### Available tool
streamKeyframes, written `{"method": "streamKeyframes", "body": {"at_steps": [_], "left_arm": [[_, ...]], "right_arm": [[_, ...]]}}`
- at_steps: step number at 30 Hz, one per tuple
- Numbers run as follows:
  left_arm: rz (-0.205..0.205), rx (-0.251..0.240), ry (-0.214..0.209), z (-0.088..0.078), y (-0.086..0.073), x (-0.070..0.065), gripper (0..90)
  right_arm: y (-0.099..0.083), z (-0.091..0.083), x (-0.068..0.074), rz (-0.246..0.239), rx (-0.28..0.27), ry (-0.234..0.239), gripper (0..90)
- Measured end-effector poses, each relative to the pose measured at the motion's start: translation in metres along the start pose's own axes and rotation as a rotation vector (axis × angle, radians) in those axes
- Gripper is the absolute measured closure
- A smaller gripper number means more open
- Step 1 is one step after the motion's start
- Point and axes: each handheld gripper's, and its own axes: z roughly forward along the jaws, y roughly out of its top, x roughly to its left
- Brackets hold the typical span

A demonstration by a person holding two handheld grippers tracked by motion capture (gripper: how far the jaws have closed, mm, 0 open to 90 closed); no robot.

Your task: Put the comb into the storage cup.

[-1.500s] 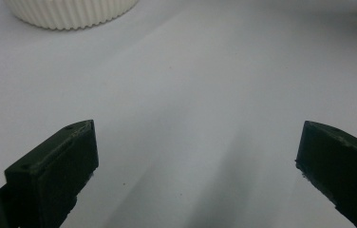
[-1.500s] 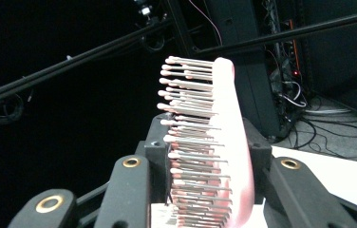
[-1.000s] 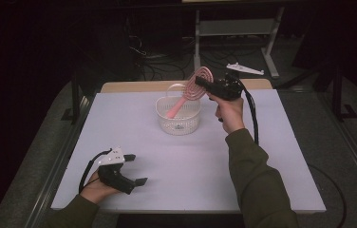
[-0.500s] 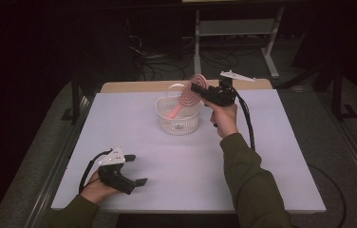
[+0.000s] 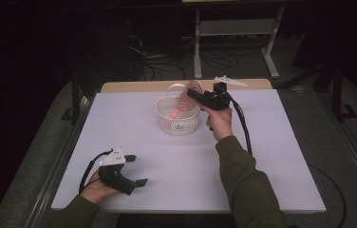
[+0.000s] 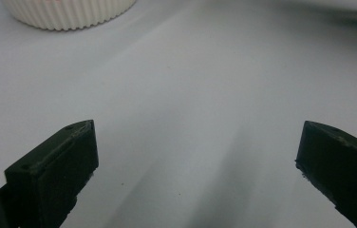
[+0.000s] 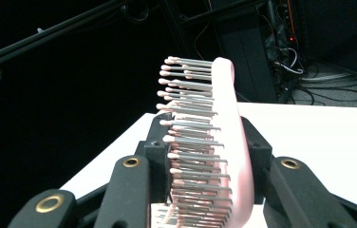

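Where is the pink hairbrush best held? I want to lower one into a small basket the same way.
By its head, as the right tool does now: one jaw on each edge of the pink hairbrush, bristles left free. The head is broad and stiff, while the handle points down into the white basket. Coming from above the basket's right side keeps the rim clear, probably.

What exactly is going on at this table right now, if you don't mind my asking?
A person is working with a tool in each hand at a white table. The right tool grips a pink hairbrush by its head, holding it over a white ribbed basket with the handle angled down into it. The left tool rests on the table near the front edge, its jaws wide apart with nothing between them.
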Motion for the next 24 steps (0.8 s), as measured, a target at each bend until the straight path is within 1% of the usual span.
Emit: {"method": "streamKeyframes", "body": {"at_steps": [7,17,24], "left_arm": [[0.001,0.003,-0.001,0.000,0.000,0.000,0.0],[0.001,0.008,-0.003,0.001,0.000,-0.001,0.0],[0.001,0.011,-0.003,0.002,0.000,-0.001,0.0]], "right_arm": [[-0.003,0.003,-0.003,0.015,0.001,-0.004,63.3],[-0.005,0.000,-0.011,0.045,0.003,-0.009,62.4],[-0.008,-0.001,-0.016,0.055,0.007,-0.018,61.3]]}}
